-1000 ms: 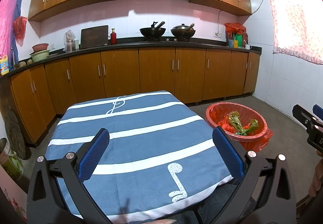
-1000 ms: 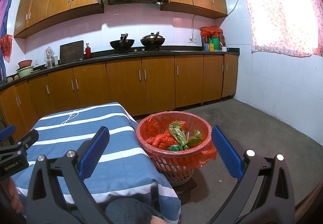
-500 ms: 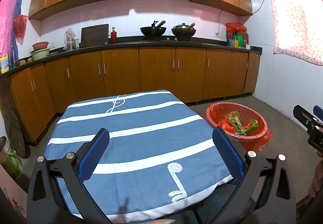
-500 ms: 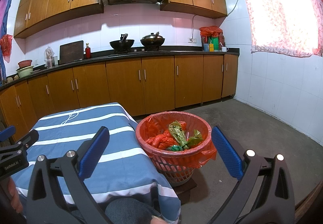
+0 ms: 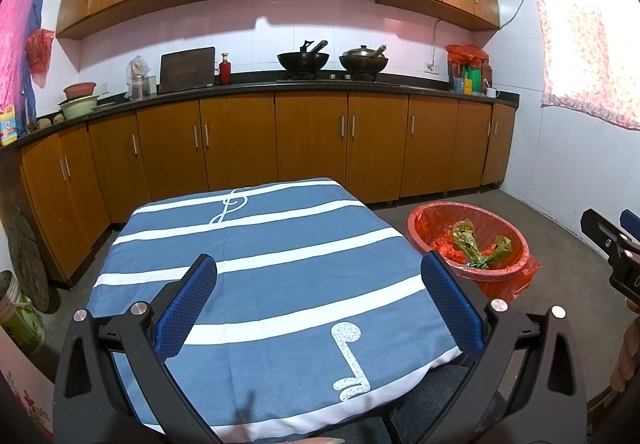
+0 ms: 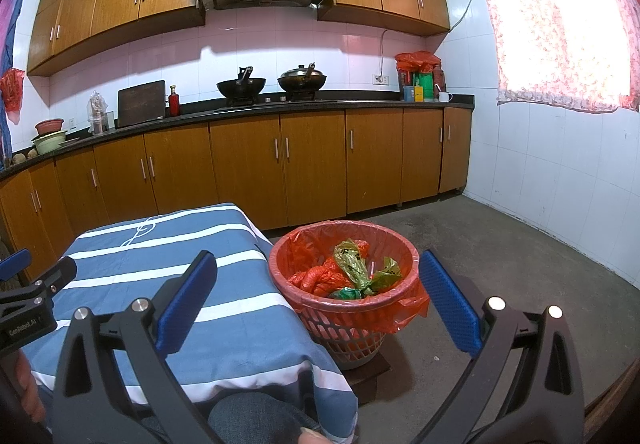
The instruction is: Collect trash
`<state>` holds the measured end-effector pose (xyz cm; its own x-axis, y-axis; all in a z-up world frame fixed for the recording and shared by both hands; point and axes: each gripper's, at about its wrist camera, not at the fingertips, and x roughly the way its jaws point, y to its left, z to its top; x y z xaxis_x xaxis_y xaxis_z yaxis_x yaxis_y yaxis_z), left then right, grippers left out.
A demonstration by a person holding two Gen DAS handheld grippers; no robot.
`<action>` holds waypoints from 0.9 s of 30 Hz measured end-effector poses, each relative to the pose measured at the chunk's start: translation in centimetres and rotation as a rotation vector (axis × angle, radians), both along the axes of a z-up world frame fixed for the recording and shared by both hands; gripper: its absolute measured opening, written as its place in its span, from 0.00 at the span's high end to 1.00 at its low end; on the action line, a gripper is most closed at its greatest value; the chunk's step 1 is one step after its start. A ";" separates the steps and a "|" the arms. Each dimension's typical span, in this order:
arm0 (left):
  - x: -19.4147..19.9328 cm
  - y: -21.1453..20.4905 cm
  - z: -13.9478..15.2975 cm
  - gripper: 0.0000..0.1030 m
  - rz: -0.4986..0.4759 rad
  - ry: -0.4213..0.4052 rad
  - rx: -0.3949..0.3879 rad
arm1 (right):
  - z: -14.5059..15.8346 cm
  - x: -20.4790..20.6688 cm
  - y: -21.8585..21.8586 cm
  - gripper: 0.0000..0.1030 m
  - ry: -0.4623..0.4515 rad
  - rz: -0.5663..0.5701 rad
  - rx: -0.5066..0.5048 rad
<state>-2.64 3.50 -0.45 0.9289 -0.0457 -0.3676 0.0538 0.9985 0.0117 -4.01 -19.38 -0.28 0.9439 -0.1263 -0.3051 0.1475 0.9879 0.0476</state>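
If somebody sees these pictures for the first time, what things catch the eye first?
Probably the red basket, standing on the floor right of the table, lined with a red bag and holding green and red trash. Next, the blue striped tablecloth, bare of items, under the open left gripper.
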 end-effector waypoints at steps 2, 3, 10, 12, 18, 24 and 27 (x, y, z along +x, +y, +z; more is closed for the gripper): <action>0.0 0.0 0.0 0.02 0.000 0.001 0.000 | 0.0 0.0 0.0 0.04 0.000 0.000 0.000; 0.0 0.0 0.0 0.02 0.001 0.000 0.000 | 0.0 0.0 0.0 0.04 0.000 0.000 0.000; 0.1 -0.1 0.1 0.02 0.001 0.004 -0.001 | 0.0 0.0 0.0 0.04 0.001 -0.001 0.001; 0.2 -0.1 0.1 0.02 0.001 0.003 -0.001 | 0.1 0.0 -0.1 0.04 0.000 -0.001 0.002; 0.2 -0.1 0.1 0.02 0.001 0.003 0.000 | 0.1 0.0 -0.1 0.04 0.001 -0.001 0.002; 0.1 -0.1 0.1 0.02 0.001 0.004 0.001 | 0.1 0.0 -0.2 0.04 -0.001 -0.001 0.002; 0.0 -0.3 -0.1 0.02 0.000 0.010 -0.004 | 0.0 0.0 -0.2 0.04 0.000 0.000 0.002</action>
<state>-2.66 3.20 -0.59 0.9253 -0.0475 -0.3762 0.0540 0.9985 0.0069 -3.98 -19.57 -0.24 0.9439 -0.1260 -0.3054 0.1478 0.9878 0.0492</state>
